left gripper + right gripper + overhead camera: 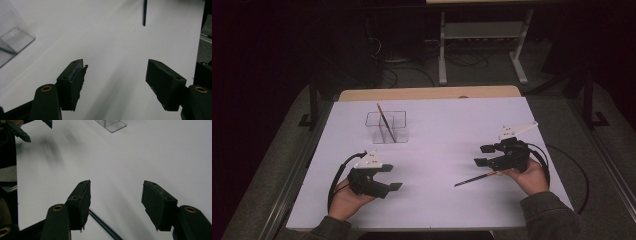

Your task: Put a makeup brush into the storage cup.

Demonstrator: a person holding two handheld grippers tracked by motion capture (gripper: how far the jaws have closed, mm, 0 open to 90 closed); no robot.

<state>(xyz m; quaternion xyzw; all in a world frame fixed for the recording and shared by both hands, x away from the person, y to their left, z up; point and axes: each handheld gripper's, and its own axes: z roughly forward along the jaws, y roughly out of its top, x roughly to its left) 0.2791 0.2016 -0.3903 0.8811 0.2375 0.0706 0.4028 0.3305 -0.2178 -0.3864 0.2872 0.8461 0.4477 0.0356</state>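
The loose pencil (476,178) lies flat on the white tabletop (437,125), just at 8 o'clock of the right tongs (481,155), well apart from the clear box (387,127) at 10 o'clock on the sheet, where a second pencil (382,119) already leans. Both tongs stand open and empty; the left tongs (393,178) hover near the front edge.

Likely trouble: a thin round pencil lying flat gives the pads little to bite, so a closing pinch may roll it or skid it across the smooth sheet. In the right gripper view the pencil (103,226) runs under the left pad rather than between the two, so closing from here would probably miss it. A careless drop-in could also tip the light box.

Hard to read: the pencil's rear end hides under the right hand, and the box's inner divisions are faint.
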